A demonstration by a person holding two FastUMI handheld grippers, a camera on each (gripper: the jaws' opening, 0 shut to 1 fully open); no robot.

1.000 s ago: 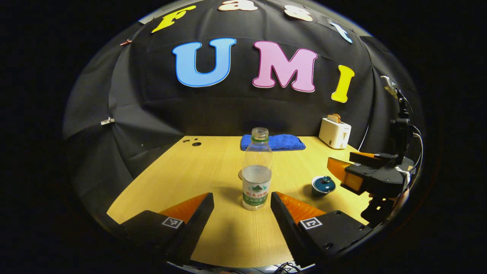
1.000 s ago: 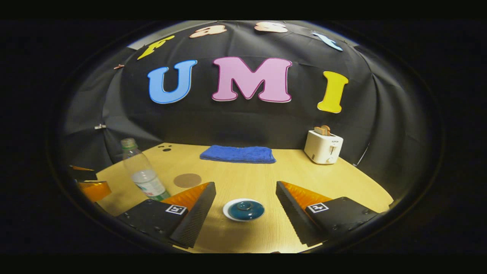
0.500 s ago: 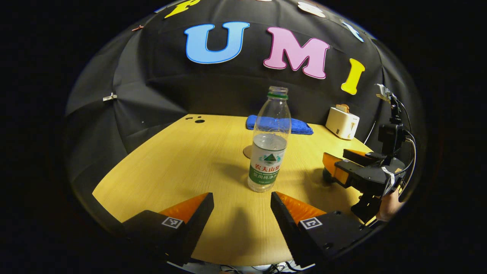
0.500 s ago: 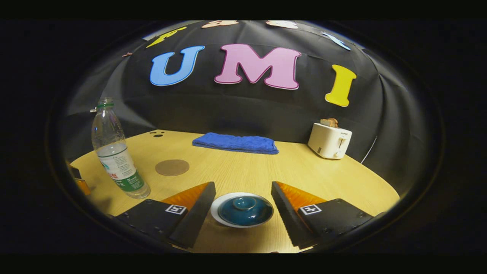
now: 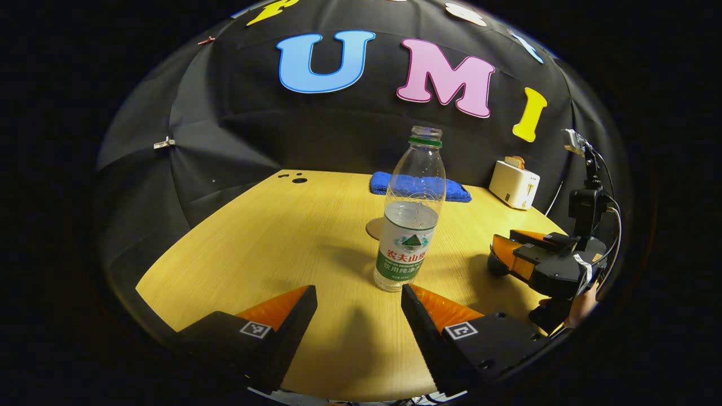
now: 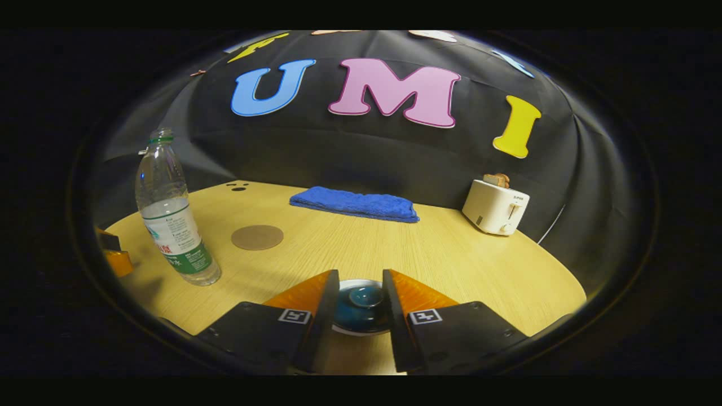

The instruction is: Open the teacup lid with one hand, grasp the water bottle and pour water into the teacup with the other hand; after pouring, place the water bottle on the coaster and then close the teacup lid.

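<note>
Now closing right gripper [image 6: 361, 293] around teacup lid [image 6: 361, 301], contact unclear; left gripper [image 5: 358, 296] wide open, empty, near water bottle [image 5: 410, 217]. Next: lift lid straight up.

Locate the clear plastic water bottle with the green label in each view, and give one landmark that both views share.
Left gripper view: the clear plastic water bottle with the green label stands upright just right of centre, beyond the left gripper.
Right gripper view: the bottle stands at the far left, left of the round brown coaster.
Shared landmark: the white toaster at the right rear of the wooden table.
</note>
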